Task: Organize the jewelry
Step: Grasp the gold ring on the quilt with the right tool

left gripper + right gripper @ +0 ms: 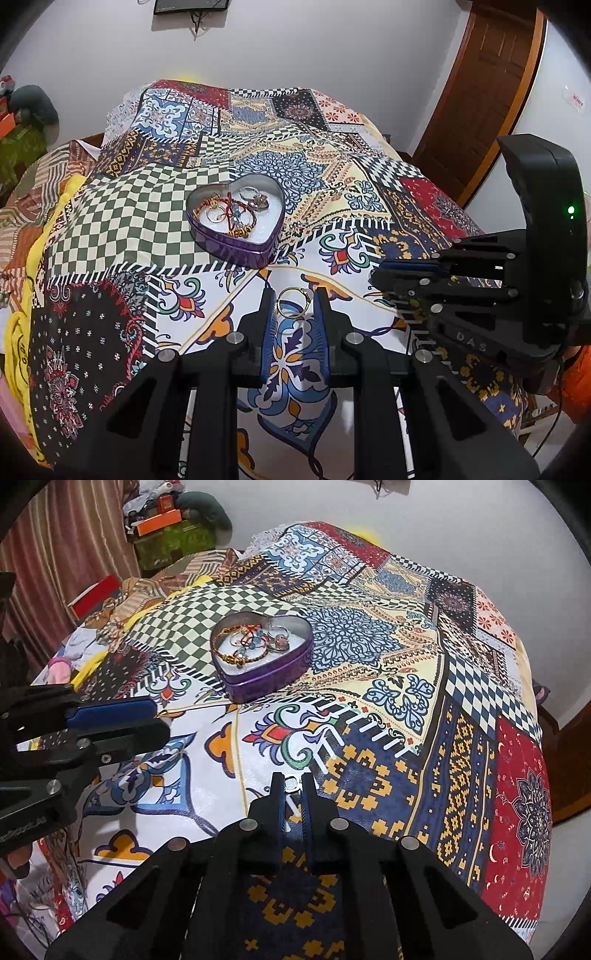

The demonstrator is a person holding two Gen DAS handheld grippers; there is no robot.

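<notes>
- Our left gripper pinches a gold ring between its fingertips, the band standing upright and lifted above the patchwork cloth.
- Our right gripper has its jaws pressed close on a small silver ring (only a sliver of it shows between the tips), low over the cloth's navy-and-yellow patch.
- Ahead of both claws sits the heart-shaped purple tin — open, white-lined, well apart from either pair of tips.
- Inside the tin lie bracelets and rings in a loose tangle — red cord, gold beads, silver hoops.
- From the left claw, the right one shows off to the right, near; from the right claw, the left one shows at the left edge.
</notes>
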